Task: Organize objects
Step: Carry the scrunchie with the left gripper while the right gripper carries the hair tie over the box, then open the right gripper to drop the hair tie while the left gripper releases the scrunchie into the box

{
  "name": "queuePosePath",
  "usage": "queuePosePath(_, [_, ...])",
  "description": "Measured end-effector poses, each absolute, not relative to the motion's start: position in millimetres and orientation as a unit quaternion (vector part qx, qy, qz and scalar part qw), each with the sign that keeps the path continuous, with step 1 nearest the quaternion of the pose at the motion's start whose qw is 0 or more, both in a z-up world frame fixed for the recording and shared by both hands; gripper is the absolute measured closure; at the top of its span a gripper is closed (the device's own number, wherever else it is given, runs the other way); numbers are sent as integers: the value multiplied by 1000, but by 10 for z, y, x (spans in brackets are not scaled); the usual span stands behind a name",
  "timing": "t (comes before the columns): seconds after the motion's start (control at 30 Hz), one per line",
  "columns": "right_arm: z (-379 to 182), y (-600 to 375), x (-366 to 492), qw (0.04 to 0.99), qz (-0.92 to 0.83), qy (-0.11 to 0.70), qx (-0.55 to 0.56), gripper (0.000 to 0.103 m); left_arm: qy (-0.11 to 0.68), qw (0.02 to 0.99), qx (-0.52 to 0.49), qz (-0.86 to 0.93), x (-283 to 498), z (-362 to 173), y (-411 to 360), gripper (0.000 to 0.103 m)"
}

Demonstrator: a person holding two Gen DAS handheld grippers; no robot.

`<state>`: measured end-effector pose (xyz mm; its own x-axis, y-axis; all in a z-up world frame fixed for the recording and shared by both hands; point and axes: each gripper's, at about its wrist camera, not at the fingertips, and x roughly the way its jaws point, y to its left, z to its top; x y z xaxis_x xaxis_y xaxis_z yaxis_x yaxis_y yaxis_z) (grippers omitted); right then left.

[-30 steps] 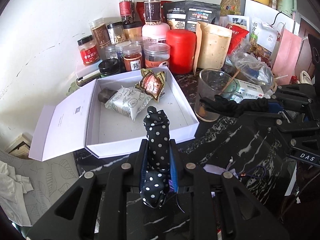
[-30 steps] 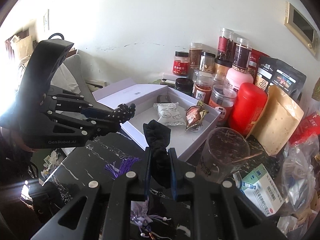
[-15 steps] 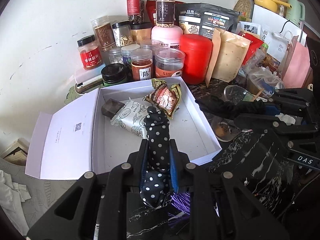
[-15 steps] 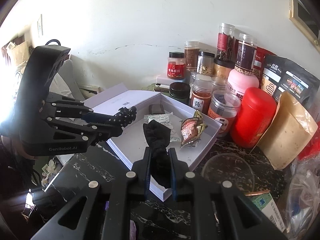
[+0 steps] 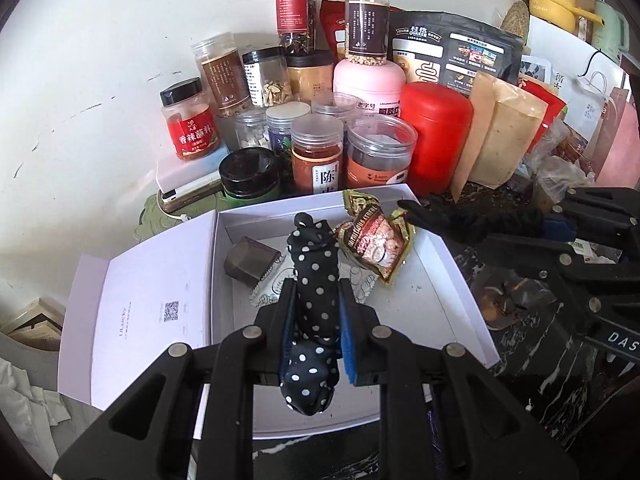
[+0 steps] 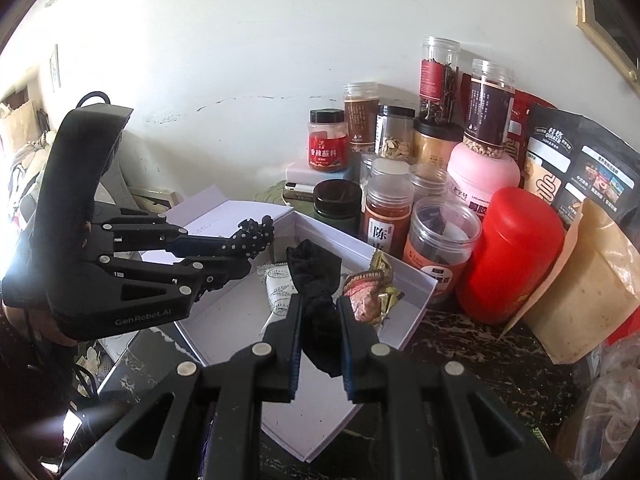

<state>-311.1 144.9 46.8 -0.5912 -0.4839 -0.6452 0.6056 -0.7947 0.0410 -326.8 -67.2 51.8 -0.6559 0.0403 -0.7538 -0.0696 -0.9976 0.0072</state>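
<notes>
My left gripper (image 5: 316,300) is shut on a black scrunchie with white polka dots (image 5: 316,280) and holds it above the open white box (image 5: 452,268). My right gripper (image 6: 319,312) is shut on a plain black scrunchie (image 6: 316,276) over the same white box (image 6: 408,320). Inside the box lie a brown snack packet (image 5: 376,248), a white patterned sachet (image 6: 278,292) and a small grey block (image 5: 250,262). The left gripper with its dotted scrunchie (image 6: 252,238) shows at the left of the right wrist view; the right gripper with its black scrunchie (image 5: 460,218) shows at the right of the left wrist view.
Several jars (image 5: 316,152), a red canister (image 5: 436,132), a pink tub (image 5: 370,80) and food pouches (image 5: 496,136) crowd the wall behind the box. The box lid (image 5: 144,312) lies open to the left. The counter (image 6: 480,360) is black marble. Bags pile at the right.
Both grippers have moved forward, so the box and jars sit closer. Each scrunchie now hangs over the box interior. The glass cup seen earlier by the right gripper has left the view.
</notes>
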Motion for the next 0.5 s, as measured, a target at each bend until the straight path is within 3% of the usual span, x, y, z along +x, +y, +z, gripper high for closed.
queuePosePath(0.5, [338,1107,-3617,301,-877,100,362,88,13,26,-441,897,-3831,238,-965,85])
